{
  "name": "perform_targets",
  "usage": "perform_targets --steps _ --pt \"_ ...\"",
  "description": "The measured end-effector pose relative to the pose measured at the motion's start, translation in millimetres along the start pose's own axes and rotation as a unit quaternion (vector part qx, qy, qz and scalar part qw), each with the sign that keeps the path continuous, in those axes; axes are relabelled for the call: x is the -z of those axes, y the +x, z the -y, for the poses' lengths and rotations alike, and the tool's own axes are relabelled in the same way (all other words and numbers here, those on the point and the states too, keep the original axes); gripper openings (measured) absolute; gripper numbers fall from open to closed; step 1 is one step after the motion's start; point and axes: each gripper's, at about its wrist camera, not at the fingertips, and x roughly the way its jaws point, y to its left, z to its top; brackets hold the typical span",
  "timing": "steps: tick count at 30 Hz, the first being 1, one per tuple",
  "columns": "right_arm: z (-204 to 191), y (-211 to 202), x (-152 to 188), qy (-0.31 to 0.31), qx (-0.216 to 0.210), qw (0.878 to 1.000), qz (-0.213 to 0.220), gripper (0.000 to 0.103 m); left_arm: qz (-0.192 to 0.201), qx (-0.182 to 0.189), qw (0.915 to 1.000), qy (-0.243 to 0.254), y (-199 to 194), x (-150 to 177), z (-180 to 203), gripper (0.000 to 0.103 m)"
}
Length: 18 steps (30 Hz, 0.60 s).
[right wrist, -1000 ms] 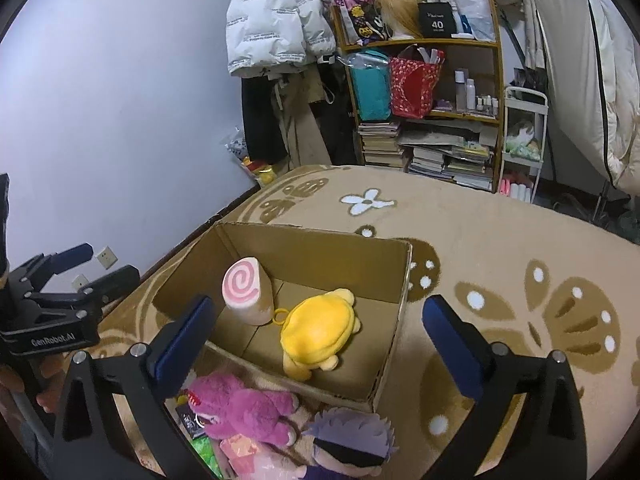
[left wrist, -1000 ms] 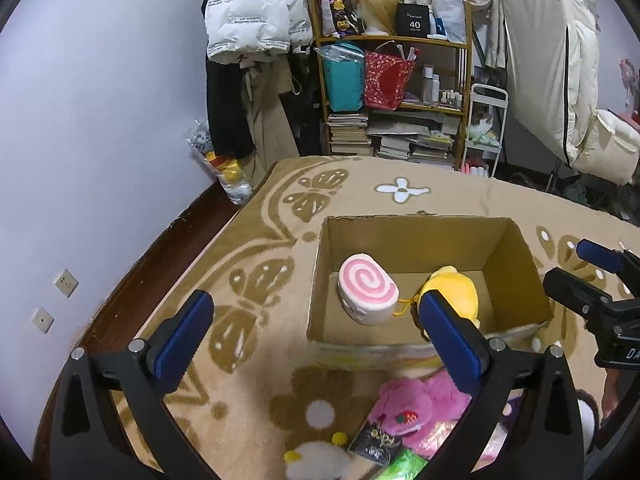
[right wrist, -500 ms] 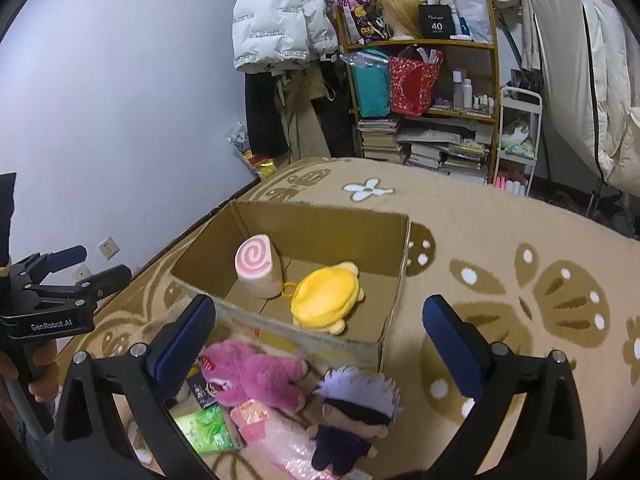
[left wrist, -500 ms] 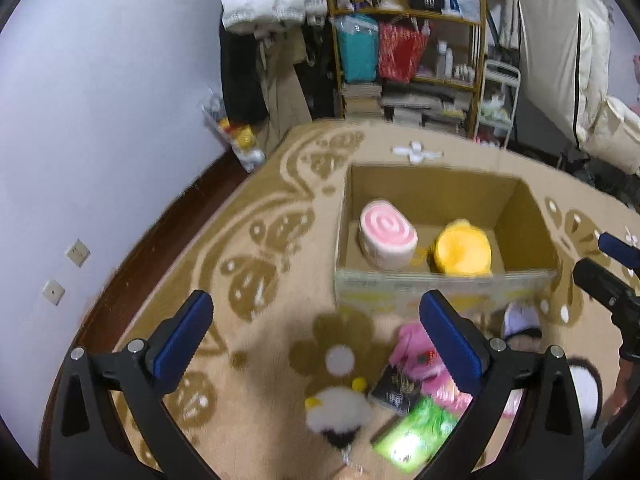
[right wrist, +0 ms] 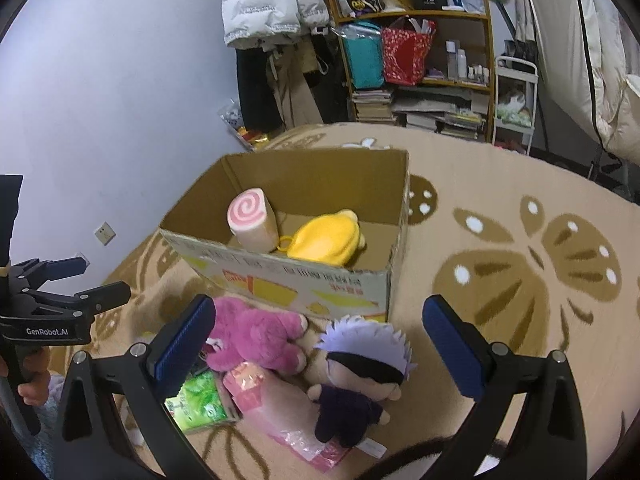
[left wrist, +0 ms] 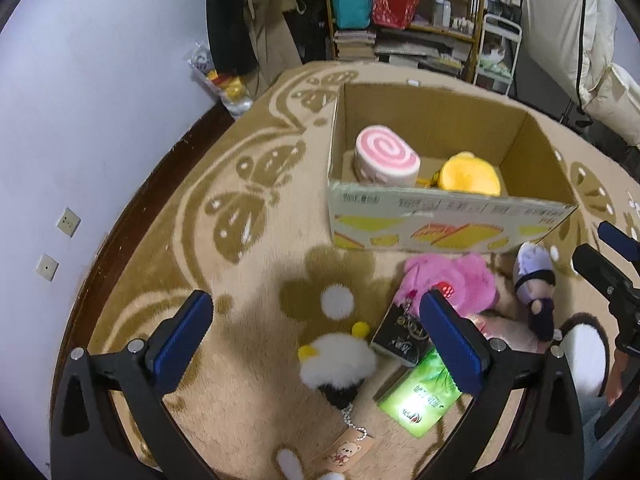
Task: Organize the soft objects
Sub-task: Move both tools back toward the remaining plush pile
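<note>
An open cardboard box (left wrist: 448,216) (right wrist: 304,284) stands on the rug and holds a pink swirl-roll plush (left wrist: 386,154) (right wrist: 252,220) and a yellow plush (left wrist: 470,176) (right wrist: 326,236). In front of it lie a pink plush (left wrist: 456,280) (right wrist: 256,332), a purple-haired doll (left wrist: 536,288) (right wrist: 356,372), a white fluffy keychain plush (left wrist: 340,360), a green packet (left wrist: 420,396) (right wrist: 196,404), a black packet (left wrist: 400,336) and a pink wrapped item (right wrist: 280,412). My left gripper (left wrist: 318,344) is open above the white plush. My right gripper (right wrist: 320,344) is open above the doll.
A patterned beige rug (right wrist: 520,264) covers the floor. A shelf (right wrist: 416,60) with bags and books, hanging coats (right wrist: 272,12) and a white cart (right wrist: 514,100) stand at the back. The wall (left wrist: 80,120) is on the left. A white object (left wrist: 584,360) lies at the right.
Both grippers have pulled back from the box and tilted down, so the toys on the rug in front of the box have come into fuller view. Both stay open and empty.
</note>
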Motion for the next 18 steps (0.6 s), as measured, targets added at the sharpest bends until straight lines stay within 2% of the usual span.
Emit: perform_targets --steps 9,18 --pt "15 25 19 0.016 0.012 0.999 -0.039 0.103 -0.057 -0.001 0.9984 -0.003 30 11 -1 0.102" --pt "23 44 32 0.021 0.022 0.997 -0.066 0.103 -0.096 -0.008 0.9953 -0.007 50 19 -5 0.102"
